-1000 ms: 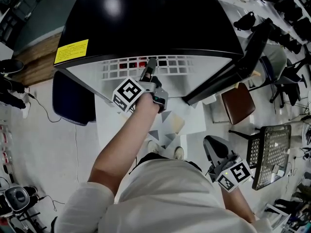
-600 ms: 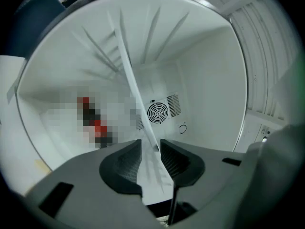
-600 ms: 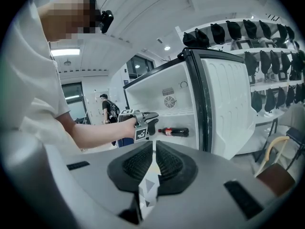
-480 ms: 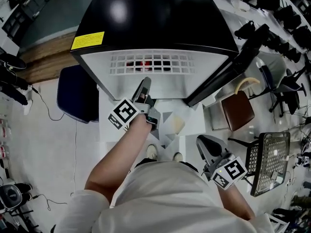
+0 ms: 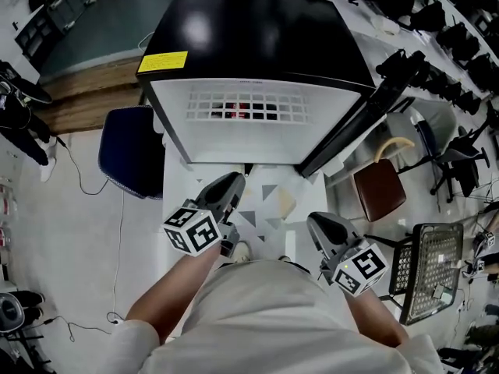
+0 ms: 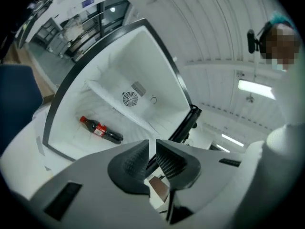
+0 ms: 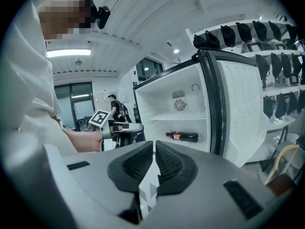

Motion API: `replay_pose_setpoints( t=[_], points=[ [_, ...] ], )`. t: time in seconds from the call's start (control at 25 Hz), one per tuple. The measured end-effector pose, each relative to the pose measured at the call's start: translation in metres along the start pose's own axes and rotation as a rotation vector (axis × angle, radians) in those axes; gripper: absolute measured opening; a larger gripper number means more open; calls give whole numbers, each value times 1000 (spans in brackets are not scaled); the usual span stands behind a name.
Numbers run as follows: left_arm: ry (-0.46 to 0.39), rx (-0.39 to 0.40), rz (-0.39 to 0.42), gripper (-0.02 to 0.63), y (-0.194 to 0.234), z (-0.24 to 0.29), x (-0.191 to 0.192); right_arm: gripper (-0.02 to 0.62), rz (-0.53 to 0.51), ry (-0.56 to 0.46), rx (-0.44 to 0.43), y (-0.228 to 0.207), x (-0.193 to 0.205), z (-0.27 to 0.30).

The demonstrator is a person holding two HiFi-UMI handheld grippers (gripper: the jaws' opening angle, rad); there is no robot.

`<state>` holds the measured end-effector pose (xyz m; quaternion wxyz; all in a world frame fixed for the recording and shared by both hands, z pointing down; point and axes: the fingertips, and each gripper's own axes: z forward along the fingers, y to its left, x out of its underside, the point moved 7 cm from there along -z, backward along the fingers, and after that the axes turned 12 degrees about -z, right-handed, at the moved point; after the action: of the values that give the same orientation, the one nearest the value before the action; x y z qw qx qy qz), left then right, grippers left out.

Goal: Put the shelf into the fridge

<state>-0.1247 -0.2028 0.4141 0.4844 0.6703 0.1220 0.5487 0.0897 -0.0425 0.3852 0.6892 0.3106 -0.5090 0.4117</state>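
Head view: a small fridge (image 5: pixel 257 33) with a glossy black top stands with its door (image 5: pixel 355 123) swung open to the right, and the white wire shelf (image 5: pixel 249 104) lies across the inside of the cabinet. A red-labelled cola bottle (image 5: pixel 231 104) shows through the grid, below the shelf. The left gripper (image 5: pixel 232 181) and the right gripper (image 5: pixel 313 220) hang in front of the fridge above a white floor mat (image 5: pixel 265 201), both well apart from the shelf, with neither touching anything. Left gripper view: the left gripper (image 6: pixel 152 144) has its ribbed jaws drawn together to a thin slit with nothing between them; beyond them the shelf (image 6: pixel 114 106) spans the compartment just under the round fan grille (image 6: pixel 129 98), and the bottle (image 6: pixel 100 130) lies on its side on the fridge floor. Right gripper view: the right gripper (image 7: pixel 154 146) likewise has its jaws closed to a narrow slit and empty; the shelf (image 7: pixel 178 116) sits level at mid-height, the bottle (image 7: pixel 182 136) lies beneath it, and the left gripper (image 7: pixel 119 128) appears at the left, clear of the fridge. A dark blue chair (image 5: pixel 129 150) stands beside the fridge's left wall.
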Motion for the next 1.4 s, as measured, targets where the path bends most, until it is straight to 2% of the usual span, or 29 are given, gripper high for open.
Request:
replay_pose_setpoints(
  t=[0.08, 0.16, 0.32, 0.84, 1.4],
  points=[
    [50, 11, 113, 51, -13, -11, 7, 25, 6, -6, -4, 0, 1, -1],
    [101, 30, 187, 51, -24, -20, 15, 25, 8, -11, -6, 0, 1, -2],
    [182, 54, 242, 46, -34, -33, 34, 25, 4, -12, -12, 2, 2, -4],
    [256, 84, 242, 43, -37, -36, 57, 9, 1, -26, -11, 4, 6, -11],
    [263, 90, 240, 43, -35, -35, 52, 8, -21, -27, -12, 8, 0, -5]
  ],
)
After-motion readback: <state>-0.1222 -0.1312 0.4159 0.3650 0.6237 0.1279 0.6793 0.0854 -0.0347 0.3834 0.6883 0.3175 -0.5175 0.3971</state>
